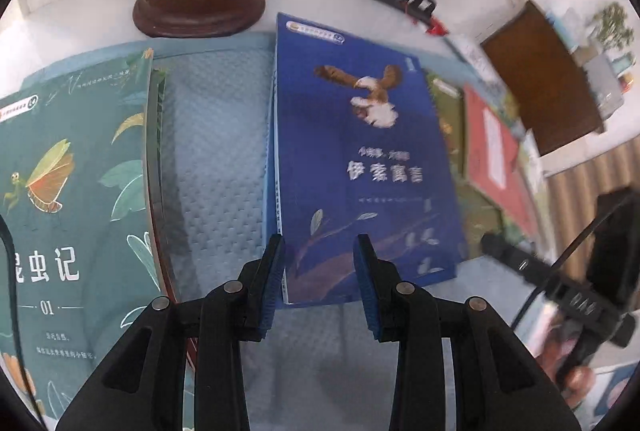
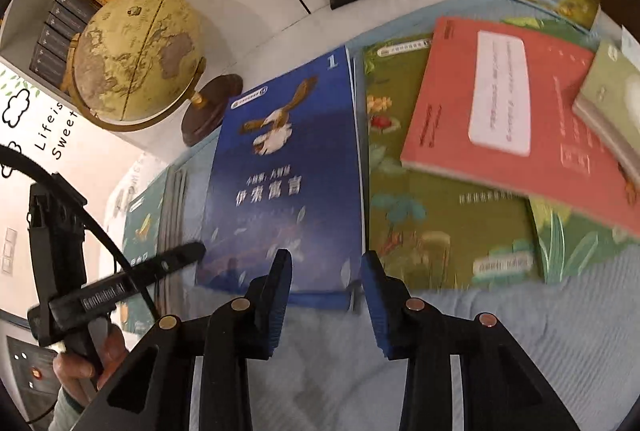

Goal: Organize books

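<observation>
Two grippers tilted down over books on a blue mat

The left gripper (image 1: 320,263) points steeply down at the near edge of the blue book (image 1: 360,151); its jaws stand apart with nothing between them. The right gripper (image 2: 326,279) has the same tilt over that book's near right corner, jaws also released and empty. The blue book lies flat on the mat (image 1: 216,151), between the green book (image 1: 72,191) on its left and the olive book (image 2: 440,211) on its right. A red book (image 2: 500,111) lies across the olive one. A globe (image 2: 136,59) stands behind.
</observation>
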Tool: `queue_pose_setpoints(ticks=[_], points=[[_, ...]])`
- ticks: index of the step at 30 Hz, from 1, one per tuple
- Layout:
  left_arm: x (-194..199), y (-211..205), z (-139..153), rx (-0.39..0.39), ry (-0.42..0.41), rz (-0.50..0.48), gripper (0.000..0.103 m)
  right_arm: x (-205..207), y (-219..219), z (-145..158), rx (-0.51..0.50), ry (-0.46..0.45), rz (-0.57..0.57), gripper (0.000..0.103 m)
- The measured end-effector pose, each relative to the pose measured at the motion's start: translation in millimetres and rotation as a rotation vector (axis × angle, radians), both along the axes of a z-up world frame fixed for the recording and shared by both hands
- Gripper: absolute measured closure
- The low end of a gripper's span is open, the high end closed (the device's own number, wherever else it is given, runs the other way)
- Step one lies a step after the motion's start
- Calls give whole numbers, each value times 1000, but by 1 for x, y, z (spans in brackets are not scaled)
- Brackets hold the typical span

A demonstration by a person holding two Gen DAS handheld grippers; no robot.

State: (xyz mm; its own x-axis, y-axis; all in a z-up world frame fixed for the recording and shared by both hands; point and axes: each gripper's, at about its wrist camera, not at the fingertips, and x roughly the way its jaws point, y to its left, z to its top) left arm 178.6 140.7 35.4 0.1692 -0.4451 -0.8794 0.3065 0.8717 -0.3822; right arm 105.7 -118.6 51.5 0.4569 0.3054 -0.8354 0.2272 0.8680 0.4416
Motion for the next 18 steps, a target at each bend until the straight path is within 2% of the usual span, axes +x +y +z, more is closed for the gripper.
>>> queue_pose_setpoints(ticks=[4, 7, 10, 14, 18], points=[[-3, 1, 0, 7, -15, 12, 71, 19, -5, -8, -54, -1, 16, 67], [-1, 2, -1, -5, -11, 26, 70, 30, -2, -19, -76, 30, 30, 67], [-1, 0, -2, -9, -12, 19, 68, 35, 3, -18, -119, 25, 46, 66], [-12, -2, -2, -19, 12, 0, 68, 25, 1, -14, -118, 32, 55, 66], [-45, -2, -2, -31, 35, -9, 68, -7, -2, -3, -119, 19, 81, 66]])
